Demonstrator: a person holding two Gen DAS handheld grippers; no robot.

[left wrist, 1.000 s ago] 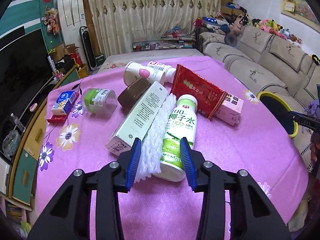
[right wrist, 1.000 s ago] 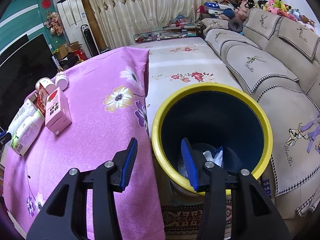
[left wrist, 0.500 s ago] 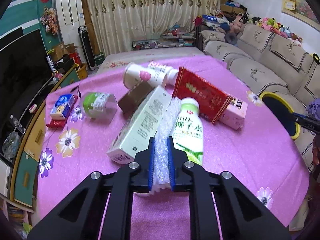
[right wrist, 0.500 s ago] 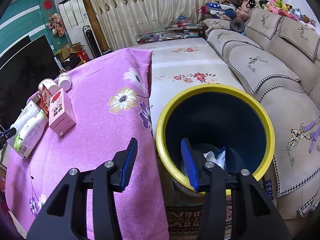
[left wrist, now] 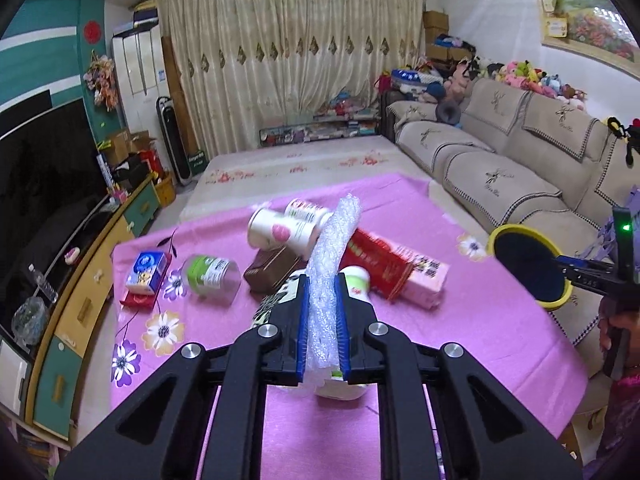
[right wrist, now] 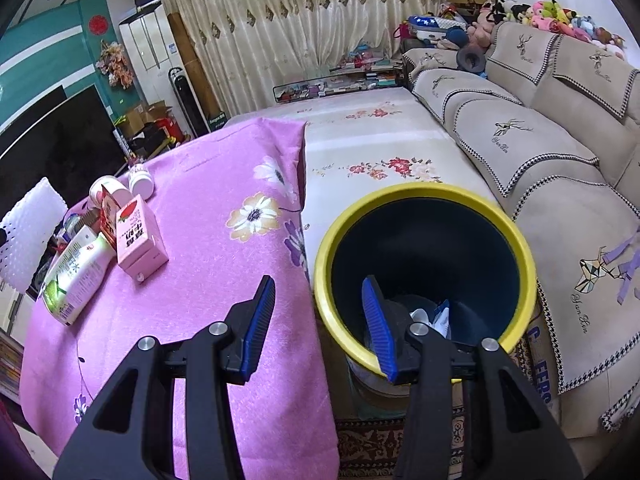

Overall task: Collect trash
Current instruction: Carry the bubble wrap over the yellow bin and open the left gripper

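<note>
Left wrist view: my left tool [left wrist: 322, 324] pinches the bubble wrap [left wrist: 330, 264], tilted up over the counter [left wrist: 460, 320]. My right tool [right wrist: 318, 320] gapes empty over the bin [right wrist: 524, 272]. Bottle [right wrist: 76, 276] label unreadable.

Beige sofa [right wrist: 540, 128], plush toys [right wrist: 552, 12], curtains [left wrist: 296, 80], television [left wrist: 44, 176].

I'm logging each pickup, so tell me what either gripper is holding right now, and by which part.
The left gripper is shut on the bubble wrap strip, pinching it near its lower end. The right gripper is open and holds nothing, beside the bin's rim.
</note>
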